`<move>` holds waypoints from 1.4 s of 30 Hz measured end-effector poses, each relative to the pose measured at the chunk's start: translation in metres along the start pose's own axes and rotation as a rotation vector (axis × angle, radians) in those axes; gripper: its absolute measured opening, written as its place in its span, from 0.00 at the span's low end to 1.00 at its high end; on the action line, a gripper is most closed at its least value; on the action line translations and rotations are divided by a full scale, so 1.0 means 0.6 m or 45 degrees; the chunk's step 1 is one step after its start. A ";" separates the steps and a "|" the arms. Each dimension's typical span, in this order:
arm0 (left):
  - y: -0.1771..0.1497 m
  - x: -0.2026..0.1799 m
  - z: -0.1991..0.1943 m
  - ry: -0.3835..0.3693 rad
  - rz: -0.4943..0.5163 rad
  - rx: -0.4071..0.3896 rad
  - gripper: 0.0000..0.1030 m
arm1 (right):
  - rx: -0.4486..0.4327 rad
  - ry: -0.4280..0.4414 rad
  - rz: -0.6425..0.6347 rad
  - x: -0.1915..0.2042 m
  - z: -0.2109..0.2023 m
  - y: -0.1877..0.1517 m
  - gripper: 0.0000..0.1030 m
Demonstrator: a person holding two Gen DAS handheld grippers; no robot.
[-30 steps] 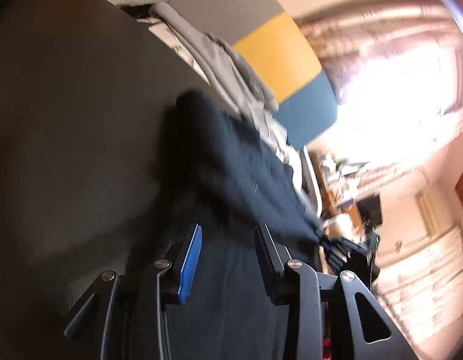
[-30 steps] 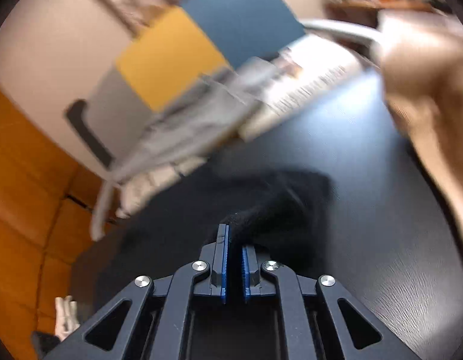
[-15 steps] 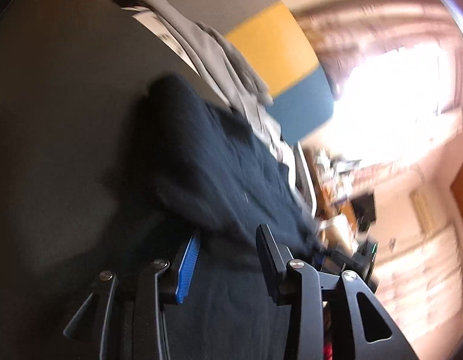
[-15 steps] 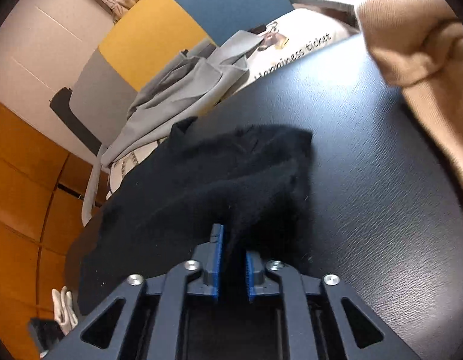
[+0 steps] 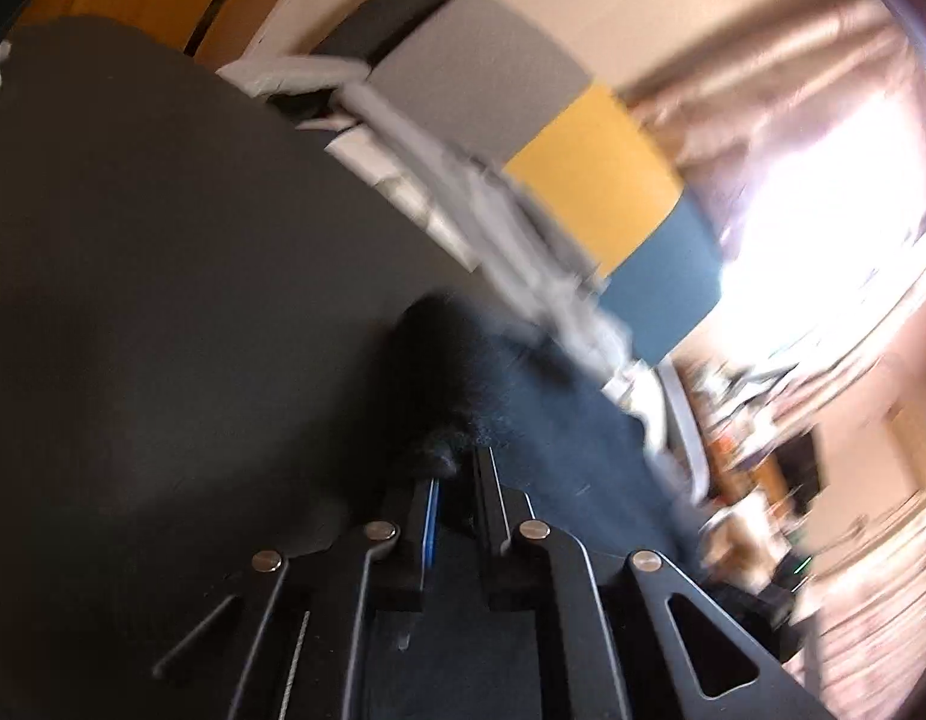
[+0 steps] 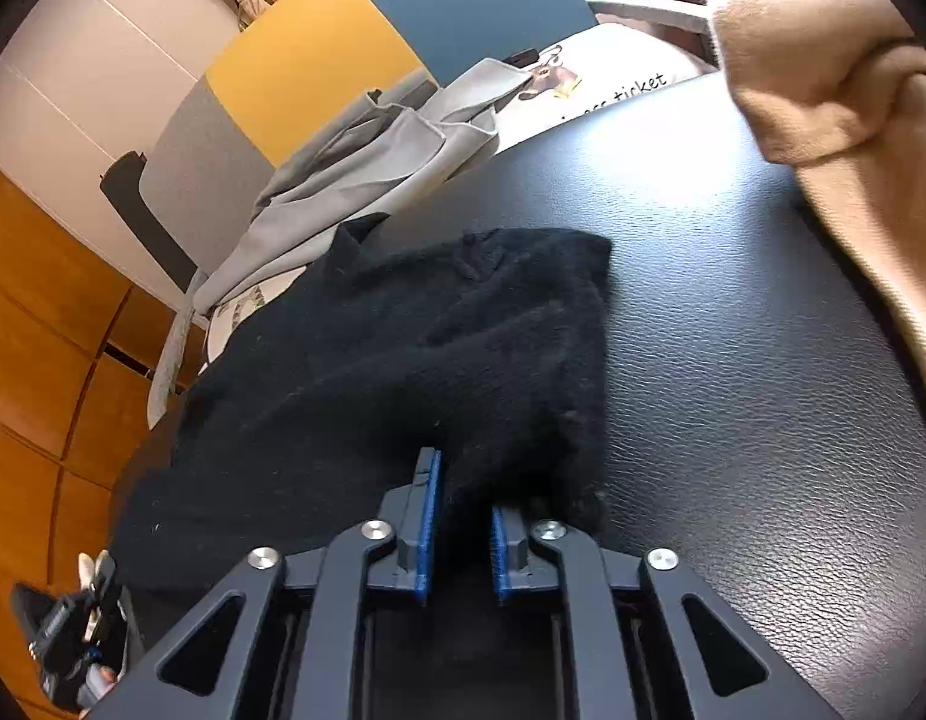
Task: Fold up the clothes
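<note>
Both grippers, left [image 5: 457, 474] and right [image 6: 460, 516], are closing, pinching a black sweater [image 6: 403, 360] lying rumpled on the dark table [image 6: 733, 360]; folding looks barely begun

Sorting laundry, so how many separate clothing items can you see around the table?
3: black sweater on the table, pinched as both grippers close; gray garment on the chair behind; tan garment at the right edge. More may be hidden.

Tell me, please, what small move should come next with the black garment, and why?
Probably lift both held edges together and carry them over toward the far side. The left hand-held gripper and the right hand-held gripper are each closing on black garment fabric, which lies rumpled on the dark table.
</note>
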State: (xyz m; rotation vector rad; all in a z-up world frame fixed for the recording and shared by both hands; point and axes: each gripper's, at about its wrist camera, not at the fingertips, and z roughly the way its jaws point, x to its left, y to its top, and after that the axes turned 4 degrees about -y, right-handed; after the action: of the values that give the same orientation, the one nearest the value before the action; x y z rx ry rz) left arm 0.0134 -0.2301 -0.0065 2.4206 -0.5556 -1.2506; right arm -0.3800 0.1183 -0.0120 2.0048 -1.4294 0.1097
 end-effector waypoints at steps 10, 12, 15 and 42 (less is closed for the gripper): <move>-0.020 0.070 -0.062 -0.007 -0.101 0.024 0.29 | -0.032 -0.064 -0.123 0.017 -0.025 0.001 0.11; -0.018 0.069 -0.067 -0.030 -0.102 0.042 0.29 | -0.005 0.048 -0.045 0.004 -0.024 0.000 0.18; -0.018 0.058 -0.058 -0.118 -0.147 0.086 0.30 | 0.038 0.270 0.168 -0.030 -0.013 -0.005 0.44; -0.037 -0.100 0.002 -0.125 0.295 0.216 0.31 | -0.105 0.125 0.070 -0.040 -0.030 -0.020 0.21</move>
State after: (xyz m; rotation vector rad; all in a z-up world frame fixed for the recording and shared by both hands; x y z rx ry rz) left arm -0.0155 -0.1815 0.0233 2.3527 -0.9771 -1.2720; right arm -0.3740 0.1501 -0.0138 1.8688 -1.4045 0.1680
